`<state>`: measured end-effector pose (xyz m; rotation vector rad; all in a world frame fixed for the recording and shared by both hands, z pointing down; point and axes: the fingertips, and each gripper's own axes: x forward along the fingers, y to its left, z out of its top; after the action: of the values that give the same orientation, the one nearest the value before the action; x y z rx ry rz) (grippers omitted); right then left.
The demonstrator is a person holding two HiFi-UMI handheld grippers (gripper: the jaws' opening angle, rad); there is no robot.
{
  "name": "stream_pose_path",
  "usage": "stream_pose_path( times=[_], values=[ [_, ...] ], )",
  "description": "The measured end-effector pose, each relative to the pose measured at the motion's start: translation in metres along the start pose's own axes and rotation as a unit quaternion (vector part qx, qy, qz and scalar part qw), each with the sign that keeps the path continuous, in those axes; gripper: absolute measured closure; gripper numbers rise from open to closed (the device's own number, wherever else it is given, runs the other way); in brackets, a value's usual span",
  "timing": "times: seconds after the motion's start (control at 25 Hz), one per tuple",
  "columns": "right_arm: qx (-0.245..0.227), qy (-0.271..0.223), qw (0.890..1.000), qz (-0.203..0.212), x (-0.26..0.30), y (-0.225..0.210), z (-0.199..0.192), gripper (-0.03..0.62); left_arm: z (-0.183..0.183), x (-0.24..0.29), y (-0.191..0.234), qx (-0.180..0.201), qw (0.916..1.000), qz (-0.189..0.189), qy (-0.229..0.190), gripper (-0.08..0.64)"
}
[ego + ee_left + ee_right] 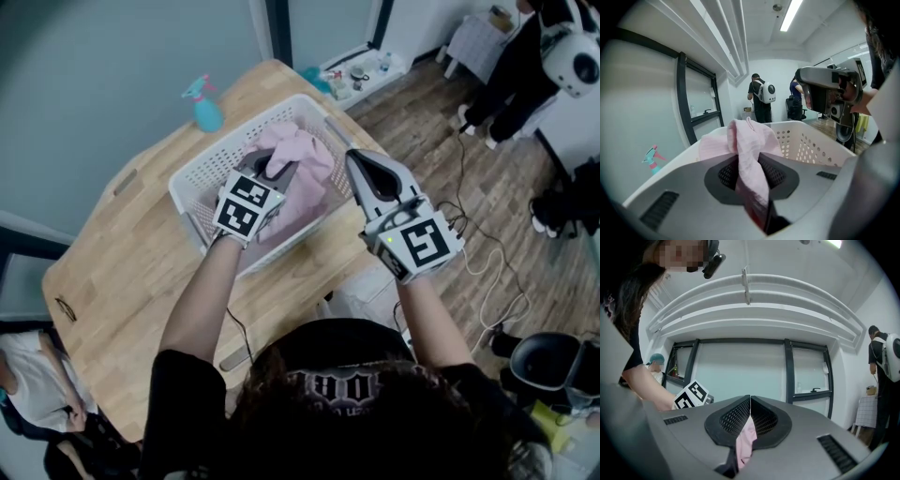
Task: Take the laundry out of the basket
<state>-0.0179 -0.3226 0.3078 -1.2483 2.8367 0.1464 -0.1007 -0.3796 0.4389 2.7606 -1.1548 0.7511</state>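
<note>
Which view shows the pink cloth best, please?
The head view: the pink cloth spreads over the basket, held by the left gripper. The left gripper view shows the pinched fold; the right gripper view, a sliver.

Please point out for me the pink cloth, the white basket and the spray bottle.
pink cloth (pixel 305 150): head view, on its bunched upper part.
white basket (pixel 225 153): head view, on its left rim.
spray bottle (pixel 208 114): head view, on its turquoise body.
</note>
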Motion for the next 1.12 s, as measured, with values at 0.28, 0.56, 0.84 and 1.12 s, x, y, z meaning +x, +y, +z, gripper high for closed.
stream_pose_path(
  times=[0.28,0.56,0.84,1.12],
  values=[
    [-0.002,-0.003,1.0,0.0,-0.004,0.007,0.004,0.565,0.015,-0.018,0.0,0.001,0.9995,0.022,-0.021,0.492],
    [-0.003,-0.008,1.0,0.001,-0.013,0.015,0.01,0.565,0.034,-0.037,0.004,-0.005,0.9979,0.049,-0.042,0.492],
    [-0.007,-0.009,1.0,-0.005,-0.018,0.021,0.015,0.565,0.054,-0.053,0.01,0.01,0.9957,0.069,-0.06,0.494],
    [-0.012,-0.014,1.0,-0.017,-0.029,0.025,0.024,0.565,0.08,-0.067,0.005,0.033,0.9935,0.076,-0.078,0.494]
  ],
)
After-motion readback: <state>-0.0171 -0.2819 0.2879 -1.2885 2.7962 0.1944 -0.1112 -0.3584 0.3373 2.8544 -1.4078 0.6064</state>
